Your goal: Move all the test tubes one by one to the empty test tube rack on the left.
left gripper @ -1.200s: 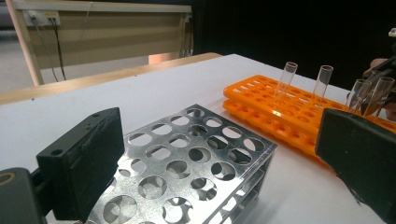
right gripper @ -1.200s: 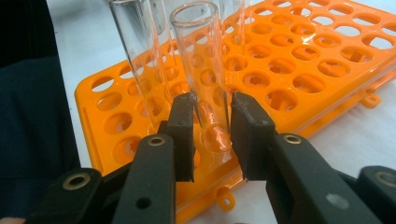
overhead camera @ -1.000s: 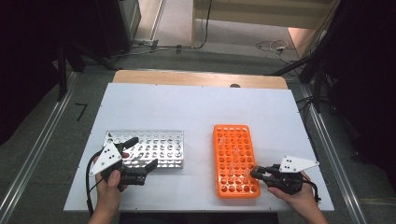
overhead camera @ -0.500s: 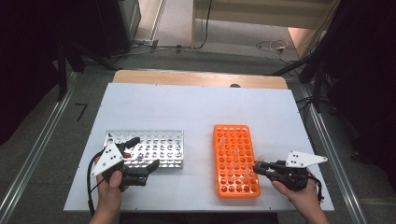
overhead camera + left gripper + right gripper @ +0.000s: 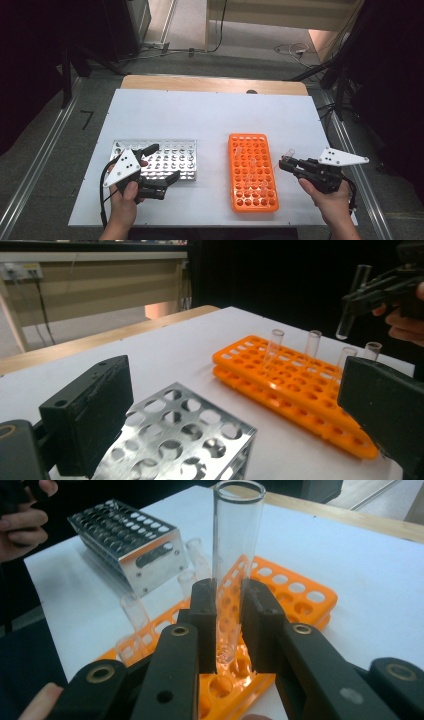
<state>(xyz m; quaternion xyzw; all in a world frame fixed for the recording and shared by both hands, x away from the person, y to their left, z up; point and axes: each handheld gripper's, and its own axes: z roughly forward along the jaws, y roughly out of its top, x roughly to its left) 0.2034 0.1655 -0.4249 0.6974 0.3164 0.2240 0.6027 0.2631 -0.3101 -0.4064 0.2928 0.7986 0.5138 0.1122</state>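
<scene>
An orange tube rack [image 5: 252,190] lies right of centre with several clear tubes standing in it [image 5: 274,347]. My right gripper [image 5: 283,163] hovers just off the rack's right edge, shut on a clear test tube [image 5: 235,555] that stands upright between its jaws. The same tube [image 5: 352,300] hangs in the air at the upper right of the left gripper view. A metal rack [image 5: 167,159] with no tubes in it sits at the left. My left gripper [image 5: 165,161] is open, its fingers [image 5: 87,420] spread either side of the rack's near corner.
The white table top [image 5: 210,115] stretches far behind both racks. A wooden strip [image 5: 215,84] runs along its far edge. A person's hand [image 5: 22,522] holds the left gripper beside the metal rack. Cables [image 5: 295,49] lie on the floor beyond the table.
My right gripper has risen and drawn away from the orange rack's near right edge, carrying the clear tube with it. The left gripper has hardly moved.
</scene>
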